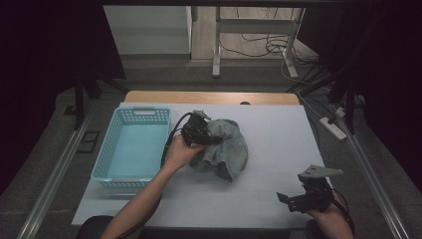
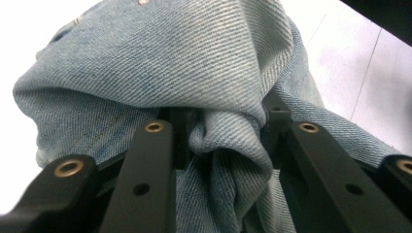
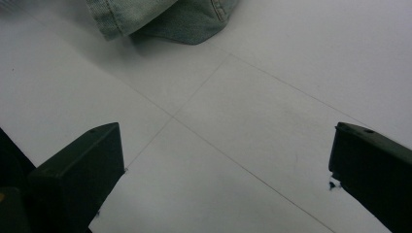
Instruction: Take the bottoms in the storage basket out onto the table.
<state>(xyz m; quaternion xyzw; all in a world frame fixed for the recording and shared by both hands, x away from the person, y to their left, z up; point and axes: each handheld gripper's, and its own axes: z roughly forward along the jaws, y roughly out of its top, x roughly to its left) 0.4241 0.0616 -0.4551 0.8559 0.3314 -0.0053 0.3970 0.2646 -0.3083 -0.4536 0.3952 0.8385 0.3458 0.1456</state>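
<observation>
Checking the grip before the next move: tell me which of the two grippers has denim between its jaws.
The left gripper, closed on a bunched fold of the denim garment. The right gripper sits open over bare table.

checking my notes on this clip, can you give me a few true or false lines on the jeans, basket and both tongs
1. The left tongs are shut on the jeans. True: a fold of denim is pinched between the jaws.
2. The jeans lie inside the basket. False: they sit on the table, to the right of the basket.
3. The right tongs are open with nothing between them. True.
4. The right tongs rest on the jeans. False: they stand apart from them, near the table's front right corner.
5. The basket holds a folded cloth. False: its inside is bare.
</observation>
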